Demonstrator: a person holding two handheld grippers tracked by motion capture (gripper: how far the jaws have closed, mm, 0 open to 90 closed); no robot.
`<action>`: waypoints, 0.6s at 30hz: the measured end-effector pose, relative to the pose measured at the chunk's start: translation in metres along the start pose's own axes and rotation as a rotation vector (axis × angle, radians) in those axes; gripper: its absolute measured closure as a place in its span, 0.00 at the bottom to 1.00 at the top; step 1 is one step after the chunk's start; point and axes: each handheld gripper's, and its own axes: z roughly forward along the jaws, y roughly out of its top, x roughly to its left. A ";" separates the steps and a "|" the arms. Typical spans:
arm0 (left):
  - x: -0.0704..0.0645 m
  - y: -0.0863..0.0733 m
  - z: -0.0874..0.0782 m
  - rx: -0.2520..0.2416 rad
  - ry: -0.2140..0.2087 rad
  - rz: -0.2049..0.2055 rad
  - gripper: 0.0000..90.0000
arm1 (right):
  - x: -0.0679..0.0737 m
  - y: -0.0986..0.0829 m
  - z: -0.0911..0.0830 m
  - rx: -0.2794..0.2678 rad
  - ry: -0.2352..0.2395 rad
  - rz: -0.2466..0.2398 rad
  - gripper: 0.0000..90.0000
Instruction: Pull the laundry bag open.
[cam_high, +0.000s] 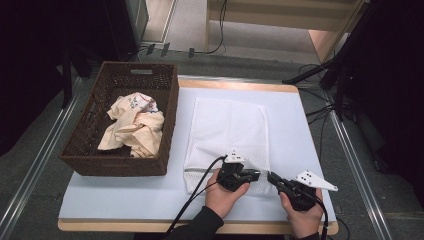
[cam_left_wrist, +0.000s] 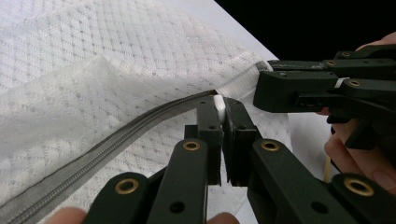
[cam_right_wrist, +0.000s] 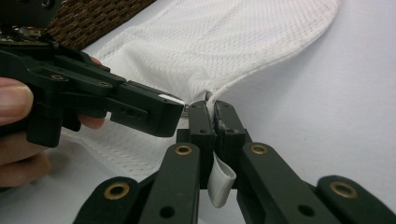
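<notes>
A white mesh zip bag (cam_high: 227, 132) lies flat on the table, its grey zipper (cam_left_wrist: 116, 140) running along the near edge. My left gripper (cam_high: 257, 175) is at the zipper's right end, shut on the small white zipper pull (cam_left_wrist: 218, 103). In its own view, the left gripper (cam_left_wrist: 223, 105) has its jaws pressed together. My right gripper (cam_high: 271, 176) faces it from the right, tips almost touching. The right gripper (cam_right_wrist: 211, 109) is shut on the bag's corner, and a white fabric tab (cam_right_wrist: 220, 179) hangs down between its jaws. The bag's mesh (cam_right_wrist: 243, 42) rises slightly at that pinch.
A dark wicker basket (cam_high: 120, 165) stands on the table's left side, holding a crumpled cream cloth (cam_high: 135, 127). The bag rests on a white table cover (cam_high: 290, 125). Rails and cables run along the floor on both sides.
</notes>
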 end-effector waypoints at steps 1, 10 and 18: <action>0.001 0.000 0.000 0.002 0.000 -0.004 0.97 | 0.000 0.000 0.000 -0.002 0.000 -0.003 0.99; 0.018 -0.009 -0.010 -0.006 0.061 -0.085 0.97 | -0.011 0.001 -0.009 -0.039 -0.034 0.028 0.99; 0.015 -0.011 -0.013 0.011 0.105 -0.031 0.97 | -0.005 0.002 -0.007 -0.022 -0.050 -0.007 0.99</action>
